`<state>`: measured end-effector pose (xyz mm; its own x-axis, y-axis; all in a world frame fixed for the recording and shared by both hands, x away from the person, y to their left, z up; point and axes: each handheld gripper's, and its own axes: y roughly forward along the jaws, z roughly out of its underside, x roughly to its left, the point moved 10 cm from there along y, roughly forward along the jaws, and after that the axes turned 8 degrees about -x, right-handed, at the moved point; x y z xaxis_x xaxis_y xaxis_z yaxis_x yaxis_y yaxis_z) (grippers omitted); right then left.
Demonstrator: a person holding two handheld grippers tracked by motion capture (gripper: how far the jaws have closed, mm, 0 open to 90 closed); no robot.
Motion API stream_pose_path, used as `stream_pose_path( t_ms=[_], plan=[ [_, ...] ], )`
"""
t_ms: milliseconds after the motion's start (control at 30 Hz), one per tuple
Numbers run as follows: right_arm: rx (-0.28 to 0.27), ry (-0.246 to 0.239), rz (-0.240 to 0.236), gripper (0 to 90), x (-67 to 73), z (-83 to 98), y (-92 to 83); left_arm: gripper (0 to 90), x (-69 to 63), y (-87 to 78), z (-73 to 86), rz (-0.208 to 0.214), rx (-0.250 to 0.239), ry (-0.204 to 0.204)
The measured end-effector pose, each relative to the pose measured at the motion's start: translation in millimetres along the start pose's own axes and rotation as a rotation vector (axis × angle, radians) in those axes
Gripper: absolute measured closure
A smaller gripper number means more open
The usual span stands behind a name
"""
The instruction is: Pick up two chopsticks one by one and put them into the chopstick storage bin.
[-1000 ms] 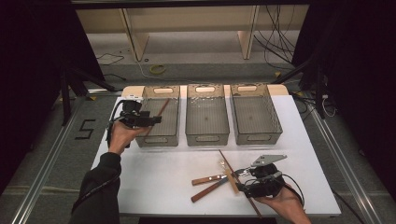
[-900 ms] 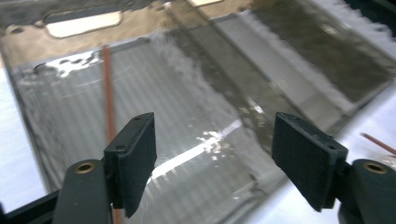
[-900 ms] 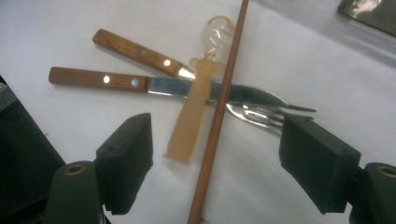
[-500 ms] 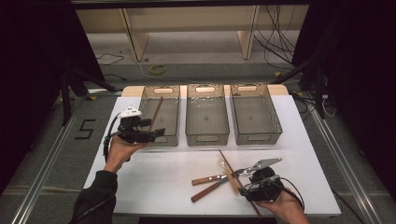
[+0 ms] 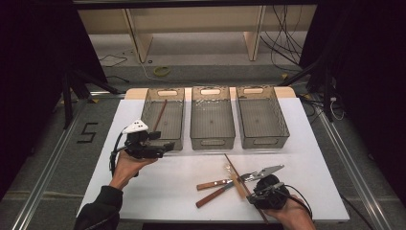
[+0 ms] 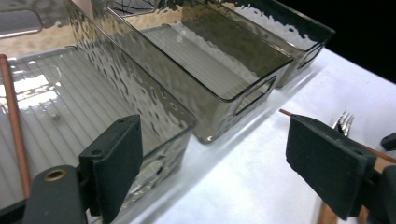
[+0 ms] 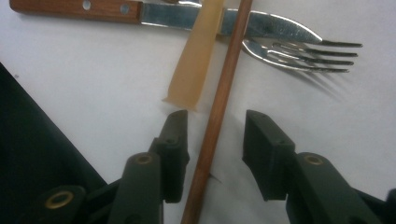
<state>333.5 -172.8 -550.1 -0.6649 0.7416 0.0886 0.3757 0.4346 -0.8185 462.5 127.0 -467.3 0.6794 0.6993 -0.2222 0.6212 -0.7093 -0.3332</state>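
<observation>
My left gripper [image 5: 165, 146] [image 6: 217, 158] hovers at the near end of the left clear bin [image 5: 148, 112]; its jaws have just been opening and stand open with nothing between them. A brown chopstick [image 5: 159, 115] [image 6: 14, 126] lies inside that bin. At the table's front, my right gripper [image 5: 253, 189] [image 7: 215, 126] straddles a second chopstick [image 5: 233, 168] [image 7: 229, 60]. Its jaws have just been closing, and a gap still shows on both sides of the stick. That chopstick lies across a wooden-handled knife [image 5: 213, 184] [image 7: 74, 9], a fork [image 5: 210, 199] [image 7: 303, 51] and a pale wooden strip [image 5: 238, 184] [image 7: 194, 60].
The middle bin [image 5: 212, 139] and right bin [image 5: 262, 139] stand beside the left one along the back of the white table [image 5: 311, 158]. Dark floor and cables lie beyond the table's far edge.
The left gripper let go of a chopstick into the left bin and drew back toward the person. The right gripper's jaws narrowed around the chopstick on the table.
</observation>
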Motion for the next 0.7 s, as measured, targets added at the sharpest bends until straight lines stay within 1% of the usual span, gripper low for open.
stream_pose_path(
  t_ms=[67, 267, 333, 467, 633, 700],
  plan=[
    [0.011, -0.005, 0.003, 63.7, 0.1, 1.6, 0.4, 18.2, -3.1, -1.1, 1.9, 0.001, -0.006, 0.003],
    [0.021, -0.008, 0.006, 68.5, 0.4, 3.0, 0.5, 17.9, -13.1, -2.9, 11.1, 0.012, -0.003, 0.015],
    [0.024, -0.008, 0.008, 69.9, 0.5, 3.4, 0.7, 17.9, -14.7, -3.4, 14.8, 0.009, 0.002, 0.024],
    [0.034, -0.013, 0.013, 71.9, 0.9, 4.5, 1.8, 18.1, -16.7, -4.2, 21.7, 0.012, 0.014, 0.025],
    [0.042, -0.028, 0.027, 74.9, 1.0, 5.0, 3.2, 18.4, -20.7, -5.3, 26.7, 0.018, 0.007, 0.030],
    [0.044, -0.024, 0.031, 75.3, 1.2, 4.9, 3.4, 18.4, -22.7, -5.8, 28.1, 0.021, 0.009, 0.037]
  ],
)
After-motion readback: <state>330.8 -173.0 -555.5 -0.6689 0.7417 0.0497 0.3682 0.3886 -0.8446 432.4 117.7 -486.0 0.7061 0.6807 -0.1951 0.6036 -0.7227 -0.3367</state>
